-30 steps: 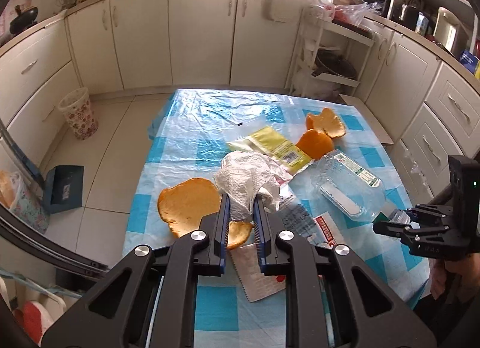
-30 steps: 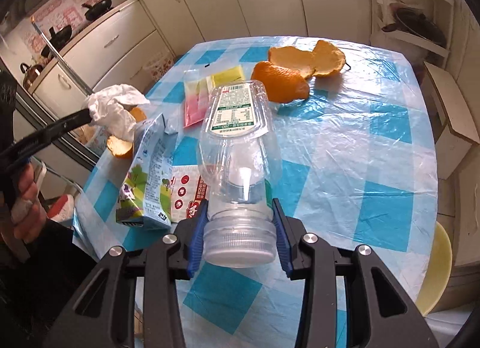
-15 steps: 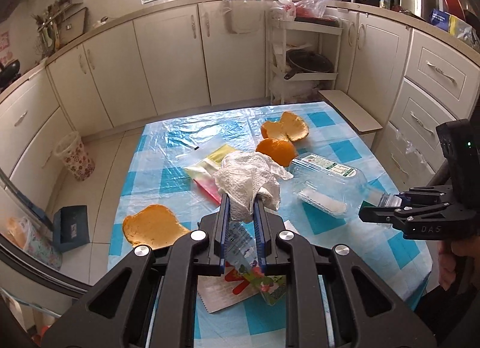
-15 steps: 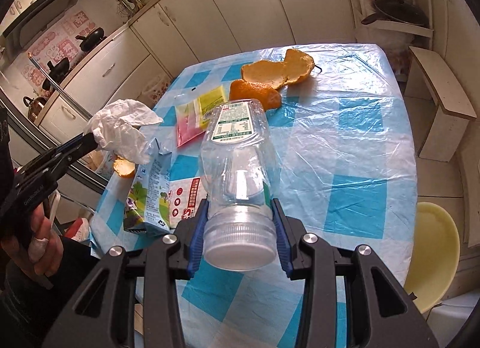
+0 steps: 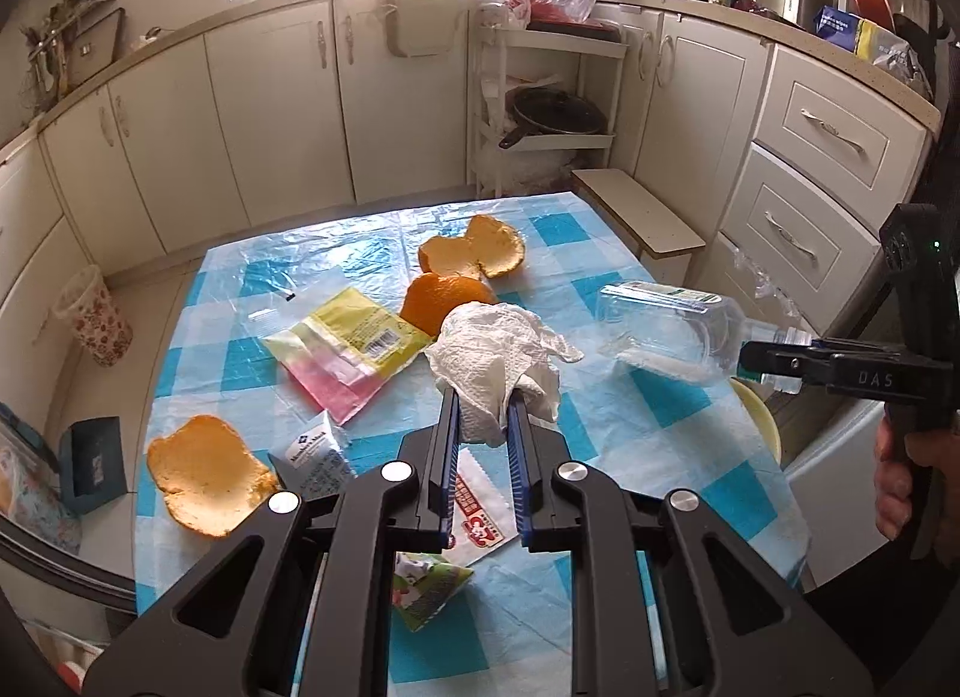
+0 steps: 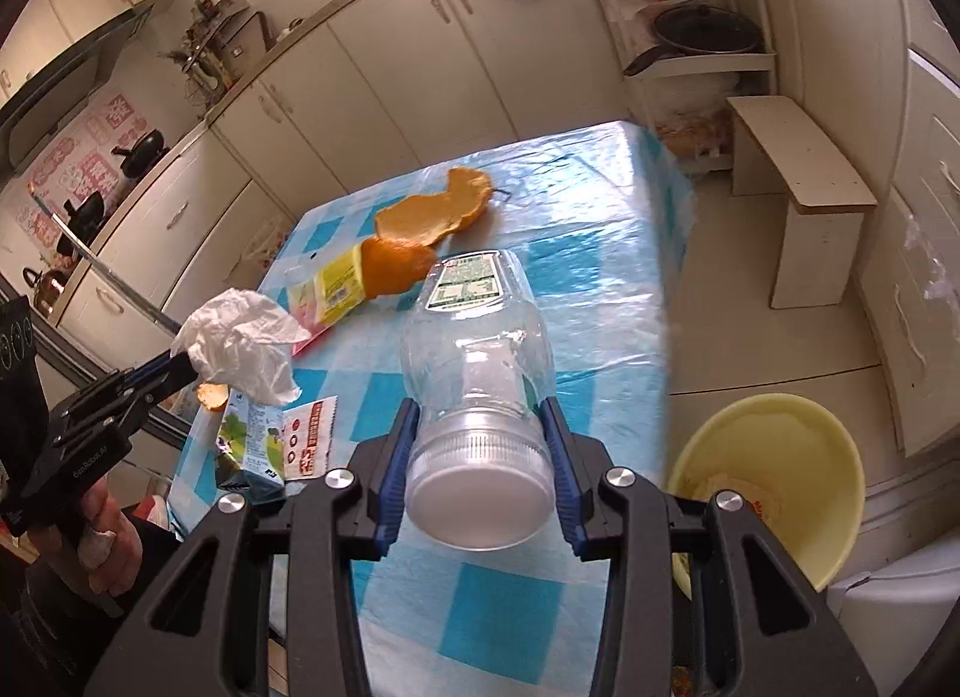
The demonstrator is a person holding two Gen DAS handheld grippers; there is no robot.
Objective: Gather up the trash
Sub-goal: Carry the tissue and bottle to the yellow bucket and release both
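- Right gripper is clamped on the capped neck of a clear plastic bottle with a green-and-white label, its blue pads pressing either side just above the white cap.
- That bottle's long axis runs straight out along the fingers, cap toward the camera and base pointing away over the table covered in a blue-and-white checked plastic cloth; it hangs above the cloth's right edge.
- A pale yellow round plastic bin stands on the floor just beside the table, below and to the right of the bottle. It already holds some scraps.
- Of the two hands, the right is clearly nearer the bin, so the bottle looks the likelier first drop: swing it rightward past the table edge and tip it base-down over the rim.
- Left gripper is nearly closed, pinching a crumpled white paper towel that bunches above its fingertips, held over the middle of the table.
- From the left wrist view only a sliver of the bin shows past the table's right edge, under the right gripper, so the towel has the whole table width to cross.
- Left on the cloth: orange peels, a yellow-and-pink plastic wrapper, a small drink carton.
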